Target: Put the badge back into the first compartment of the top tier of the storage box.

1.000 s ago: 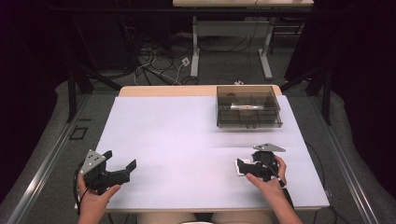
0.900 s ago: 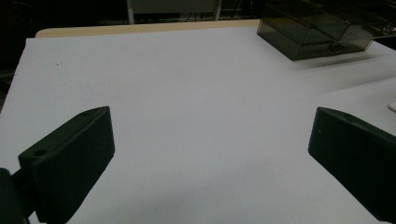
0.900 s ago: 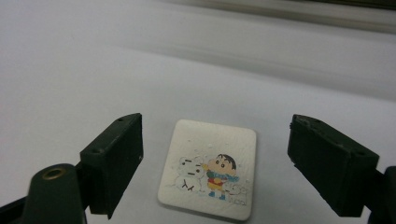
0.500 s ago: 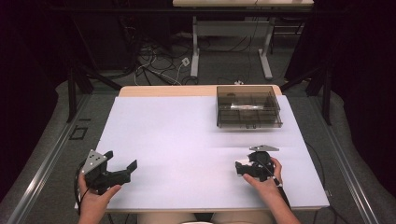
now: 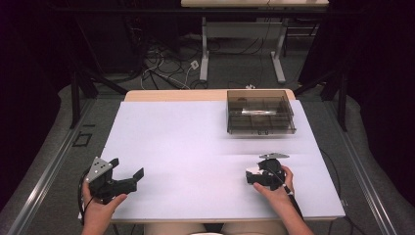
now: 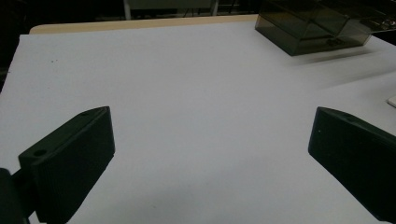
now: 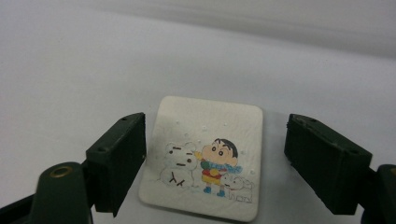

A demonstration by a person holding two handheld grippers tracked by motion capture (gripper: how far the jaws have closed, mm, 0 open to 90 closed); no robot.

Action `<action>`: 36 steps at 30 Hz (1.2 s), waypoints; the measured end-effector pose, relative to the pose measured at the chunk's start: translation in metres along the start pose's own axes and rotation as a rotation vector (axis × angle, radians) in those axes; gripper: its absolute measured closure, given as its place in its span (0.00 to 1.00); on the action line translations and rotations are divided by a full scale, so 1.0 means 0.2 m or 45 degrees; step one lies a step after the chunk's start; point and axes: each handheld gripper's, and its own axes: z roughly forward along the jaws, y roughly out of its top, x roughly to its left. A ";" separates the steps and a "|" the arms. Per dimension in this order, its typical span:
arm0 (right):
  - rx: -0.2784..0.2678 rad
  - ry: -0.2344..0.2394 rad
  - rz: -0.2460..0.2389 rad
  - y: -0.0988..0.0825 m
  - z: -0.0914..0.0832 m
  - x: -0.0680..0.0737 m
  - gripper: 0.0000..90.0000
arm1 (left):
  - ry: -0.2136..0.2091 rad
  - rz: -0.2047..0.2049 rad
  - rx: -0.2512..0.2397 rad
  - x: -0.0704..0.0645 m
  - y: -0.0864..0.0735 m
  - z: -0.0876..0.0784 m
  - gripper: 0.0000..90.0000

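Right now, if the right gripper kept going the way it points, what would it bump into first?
Probably the little cartoon card. It lies flat on the white table, just ahead of the right gripper and between its open jaws. The gripper tilts down toward it, though how far off is hard to judge.

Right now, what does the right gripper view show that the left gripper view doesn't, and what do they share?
Right gripper view: a white cartoon card lying flat on the table, between the open right gripper, printed with a snowman, a child and a small dog. Left gripper view: the smoky clear box at the far right, and the table's wooden far edge. Both share the white tabletop and a pair of black jaws standing apart; the left gripper holds nothing.
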 end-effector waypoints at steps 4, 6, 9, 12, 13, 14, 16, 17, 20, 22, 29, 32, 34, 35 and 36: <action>0.007 -0.004 -0.008 0.00 0.01 0.01 0.23 | 0.000 -0.002 0.001 0.00 0.00 0.00 0.01; 0.007 -0.011 -0.014 0.00 0.01 0.01 0.23 | 0.003 0.003 0.002 0.00 0.00 0.00 0.01; 0.010 -0.018 -0.014 -0.01 0.01 0.01 0.23 | 0.000 -0.002 0.001 0.00 0.00 0.00 0.01; 0.019 -0.012 -0.019 -0.01 0.01 0.02 0.24 | 0.000 -0.003 0.003 0.00 0.00 0.00 0.01; 0.023 -0.011 -0.017 -0.01 0.00 0.03 0.25 | 0.000 -0.002 0.002 0.00 0.00 0.00 0.01; 0.023 -0.010 -0.024 -0.01 0.00 0.03 0.25 | 0.000 -0.002 0.002 0.00 0.00 0.00 0.01; 0.029 -0.022 -0.030 -0.01 0.00 0.04 0.26 | 0.000 -0.002 0.002 0.00 0.00 0.00 0.01; 0.032 -0.020 -0.033 -0.01 0.00 0.04 0.27 | 0.000 -0.002 0.002 0.00 0.00 0.00 0.01; 0.041 -0.022 -0.026 -0.01 0.00 0.03 0.29 | 0.000 -0.003 0.003 0.00 0.00 0.00 0.01; 0.051 -0.025 -0.023 0.00 0.00 0.04 0.30 | 0.004 0.003 0.004 0.00 0.00 0.00 0.01; 0.078 -0.067 -0.065 0.00 0.00 0.06 0.35 | 0.005 0.002 0.004 0.01 0.00 0.00 0.01; 0.081 -0.068 -0.074 0.00 0.00 0.06 0.36 | 0.003 -0.002 0.003 0.00 0.00 0.00 0.01; 0.084 -0.067 -0.075 0.00 0.00 0.06 0.36 | 0.005 0.003 0.004 0.00 0.00 0.00 0.01; 0.085 -0.066 -0.074 0.00 0.00 0.06 0.36 | 0.004 0.004 0.004 0.00 0.00 0.00 0.01; 0.085 -0.066 -0.074 0.00 0.00 0.06 0.36 | 0.004 0.004 0.004 0.00 0.00 0.00 0.01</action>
